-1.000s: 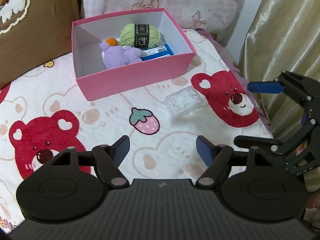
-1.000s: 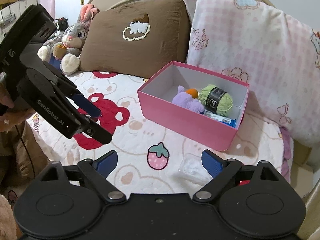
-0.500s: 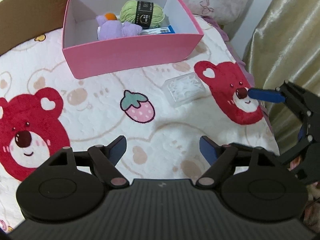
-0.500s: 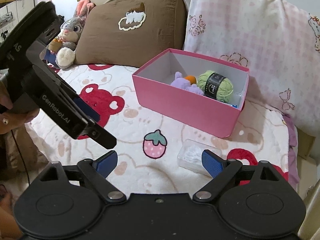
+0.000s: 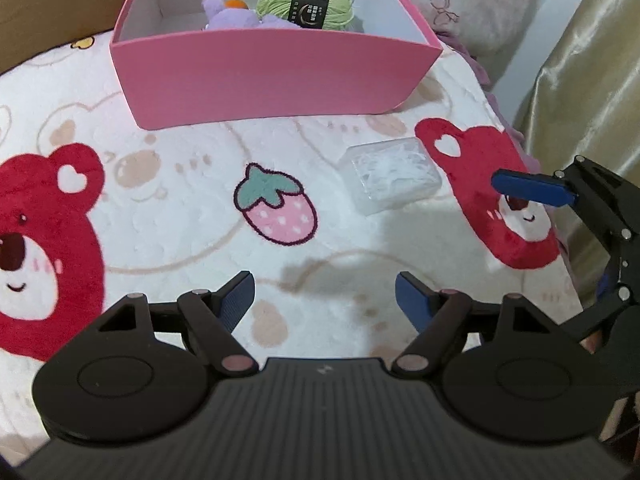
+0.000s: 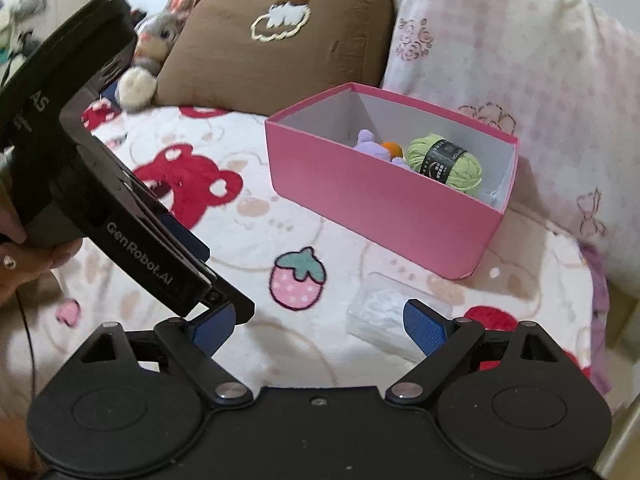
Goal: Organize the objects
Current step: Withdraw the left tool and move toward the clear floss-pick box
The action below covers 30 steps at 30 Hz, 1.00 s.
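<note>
A pink box (image 5: 272, 76) (image 6: 372, 208) stands on the bear-print blanket and holds green yarn (image 5: 308, 0) (image 6: 444, 160) and a purple plush (image 5: 228, 16) (image 6: 370, 142). A small clear plastic case (image 5: 394, 176) (image 6: 376, 316) lies on the blanket in front of the box. My left gripper (image 5: 324, 284) hovers low over the blanket, short of the case; its jaws are closing with nothing between them. My right gripper (image 6: 318, 312) is open and empty, and the case lies just ahead by its right finger.
A brown pillow (image 6: 280, 40) and a pink checked pillow (image 6: 500, 48) lean behind the box. A grey bunny plush (image 6: 156, 48) sits at the far left. A gold curtain (image 5: 592, 60) hangs past the bed's right edge. A hand (image 6: 24, 248) holds the left gripper.
Both grippers have sunk toward the blanket and drawn nearer the clear case and the pink box, which now fill more of each view. Nothing has been picked up.
</note>
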Available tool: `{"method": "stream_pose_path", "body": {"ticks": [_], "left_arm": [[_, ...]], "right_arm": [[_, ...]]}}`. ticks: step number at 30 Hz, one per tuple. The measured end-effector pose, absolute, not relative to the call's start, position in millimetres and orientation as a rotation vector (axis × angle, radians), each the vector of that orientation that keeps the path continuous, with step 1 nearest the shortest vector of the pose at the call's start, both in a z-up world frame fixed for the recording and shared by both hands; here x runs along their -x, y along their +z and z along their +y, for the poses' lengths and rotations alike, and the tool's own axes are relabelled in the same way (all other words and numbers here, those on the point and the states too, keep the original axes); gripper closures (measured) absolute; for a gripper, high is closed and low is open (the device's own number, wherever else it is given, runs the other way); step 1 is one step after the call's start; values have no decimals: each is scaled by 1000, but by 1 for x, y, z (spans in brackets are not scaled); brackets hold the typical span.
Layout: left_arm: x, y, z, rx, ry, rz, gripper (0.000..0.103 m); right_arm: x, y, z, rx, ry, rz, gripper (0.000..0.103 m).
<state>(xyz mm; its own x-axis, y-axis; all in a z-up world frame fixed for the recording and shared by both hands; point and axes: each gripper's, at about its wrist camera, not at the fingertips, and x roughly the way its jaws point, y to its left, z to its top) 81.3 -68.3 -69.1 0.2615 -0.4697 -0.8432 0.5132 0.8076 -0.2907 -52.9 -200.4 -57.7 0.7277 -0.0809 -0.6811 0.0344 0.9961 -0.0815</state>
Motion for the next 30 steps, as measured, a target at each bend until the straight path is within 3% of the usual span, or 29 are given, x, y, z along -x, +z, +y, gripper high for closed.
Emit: {"method": "stream_pose_path", "body": {"ticks": [8, 23, 26, 30], "left_arm": [[-100, -87, -86, -20, -662, 1131, 27], [-116, -110, -104, 93, -749, 943, 28], [-122, -122, -109, 137, -759, 955, 40], [-131, -135, -112, 219, -784, 970, 43]], "right_arm": [[49, -90, -219, 34, -170, 739, 10], [31, -136, -272, -123, -315, 755, 10], [30, -153, -282, -108, -284, 776, 12], [33, -150, -285, -138, -258, 735, 15]]}}
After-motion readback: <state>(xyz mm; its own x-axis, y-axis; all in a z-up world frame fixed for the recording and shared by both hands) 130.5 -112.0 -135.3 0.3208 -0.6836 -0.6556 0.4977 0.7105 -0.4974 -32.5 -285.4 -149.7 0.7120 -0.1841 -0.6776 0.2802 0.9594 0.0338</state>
